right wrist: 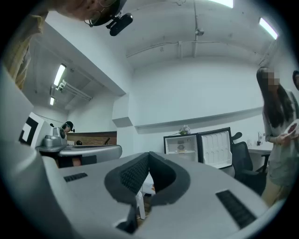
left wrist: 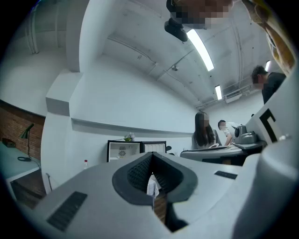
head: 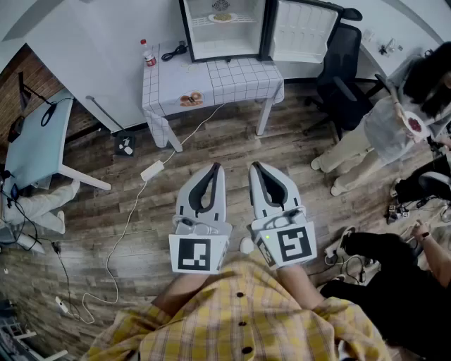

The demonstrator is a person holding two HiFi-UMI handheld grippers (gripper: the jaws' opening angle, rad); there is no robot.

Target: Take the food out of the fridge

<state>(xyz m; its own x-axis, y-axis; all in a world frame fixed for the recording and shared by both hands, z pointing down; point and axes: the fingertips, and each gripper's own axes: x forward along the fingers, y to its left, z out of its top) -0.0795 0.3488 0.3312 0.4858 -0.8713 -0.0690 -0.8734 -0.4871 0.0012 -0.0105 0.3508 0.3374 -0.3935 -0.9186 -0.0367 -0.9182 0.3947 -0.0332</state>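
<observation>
A small fridge (head: 224, 29) stands on the floor at the far wall, its door (head: 301, 29) swung open to the right. A plate of food (head: 221, 17) rests on its upper shelf. My left gripper (head: 215, 168) and right gripper (head: 255, 166) are held side by side, level, far back from the fridge, over the wooden floor. Both have their jaws shut with nothing between them. In the left gripper view the fridge (left wrist: 124, 150) shows small above the shut left gripper (left wrist: 152, 156). In the right gripper view the fridge (right wrist: 196, 144) and the plate of food (right wrist: 181, 148) show beyond the shut right gripper (right wrist: 149, 155).
A table with a checked cloth (head: 232, 74) stands in front of the fridge, bearing a plate of doughnuts (head: 190, 99) and a red-capped bottle (head: 149, 54). A black office chair (head: 338, 70) and a standing person (head: 384, 130) are at the right. A desk (head: 39, 137) is at the left. Cables (head: 127, 225) cross the floor.
</observation>
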